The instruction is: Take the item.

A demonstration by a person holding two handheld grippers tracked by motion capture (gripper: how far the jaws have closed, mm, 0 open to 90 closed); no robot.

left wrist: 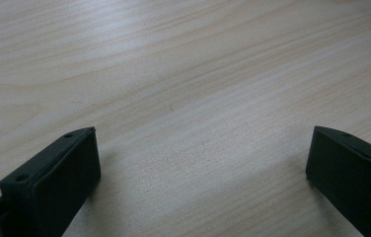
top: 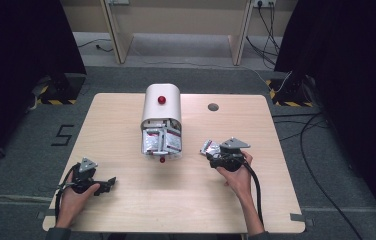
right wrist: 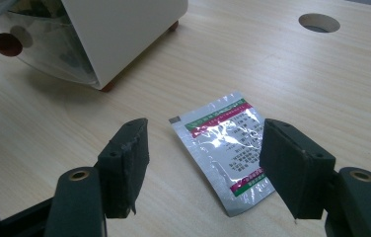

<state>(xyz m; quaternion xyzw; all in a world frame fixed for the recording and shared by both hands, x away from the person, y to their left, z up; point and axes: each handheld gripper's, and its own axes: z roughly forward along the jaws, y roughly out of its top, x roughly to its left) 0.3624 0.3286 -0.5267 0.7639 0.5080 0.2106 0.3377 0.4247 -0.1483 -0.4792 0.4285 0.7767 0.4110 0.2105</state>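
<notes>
I am looking down on a pale wooden table (top: 126, 210) standing on grey carpet, dark curtains to either side and cables trailing off to the right. At the middle of the table sits one white dispenser box (top: 161, 120) with a red knob on top, its clear front flap showing several sachets packed inside; I cannot count those. One foil sachet (right wrist: 228, 150) lies flat on the wood, out of the box, between the jaws of my right gripper (right wrist: 205, 168), which stand wide apart and hold nothing. My left gripper (left wrist: 201, 163) rests low near the table's near left corner, jaws equally wide and empty, bare wood between them. As I judge it, the step is picking up that loose sachet: I would lower the right jaws until they straddle its short sides, tilt so one pad slides under an edge, then close gently, since thin foil slips and crumples easily.
</notes>
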